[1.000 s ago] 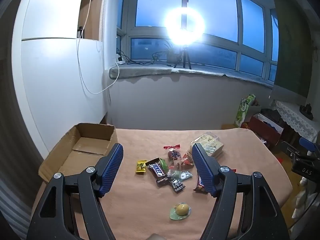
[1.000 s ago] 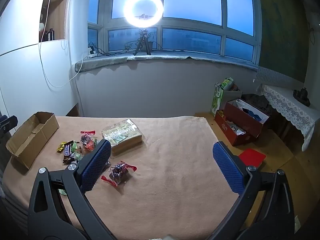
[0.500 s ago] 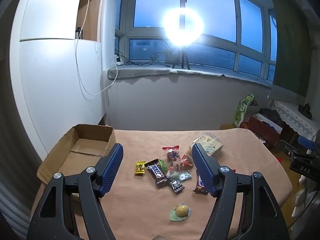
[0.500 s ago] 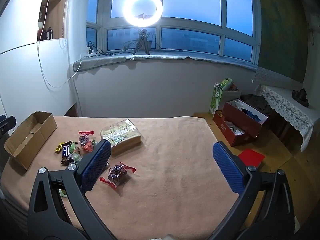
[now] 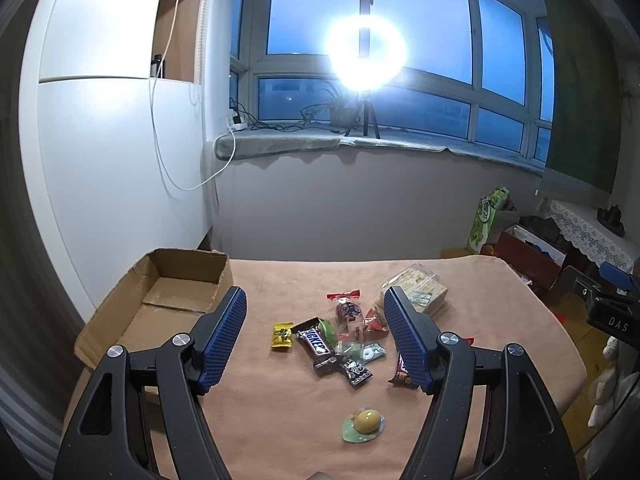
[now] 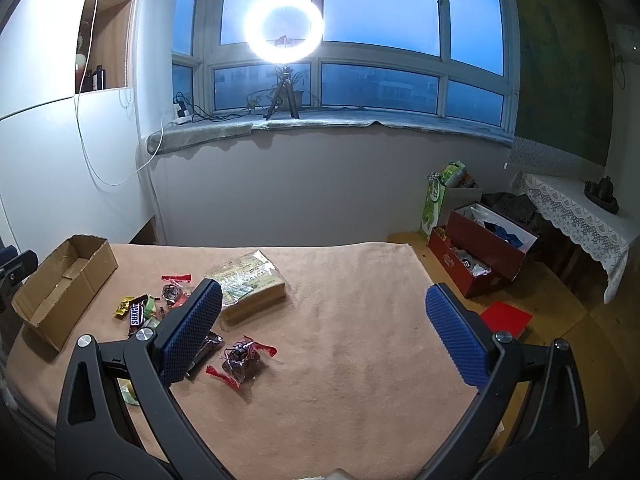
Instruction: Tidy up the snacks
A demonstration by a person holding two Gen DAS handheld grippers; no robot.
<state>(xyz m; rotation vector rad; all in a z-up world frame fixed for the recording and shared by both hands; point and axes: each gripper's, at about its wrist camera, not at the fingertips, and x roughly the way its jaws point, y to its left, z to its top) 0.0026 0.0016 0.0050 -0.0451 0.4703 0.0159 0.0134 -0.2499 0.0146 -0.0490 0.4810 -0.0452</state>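
Snacks (image 5: 340, 340) scattered mid-bench, none boxed; cardboard box (image 5: 168, 300) at left empty; left tongs (image 5: 316, 334) and right tongs (image 6: 322, 330) held agape, nothing gripped.

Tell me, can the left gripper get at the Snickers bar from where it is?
Probably yes. The left gripper is open and empty, and the Snickers bar lies uncovered on the blanket ahead, though other wrappers crowd its right side.

Dim, bluish dusk light; the ring light (image 5: 366, 53) on the sill glares, and fisheye distortion bends the edges.
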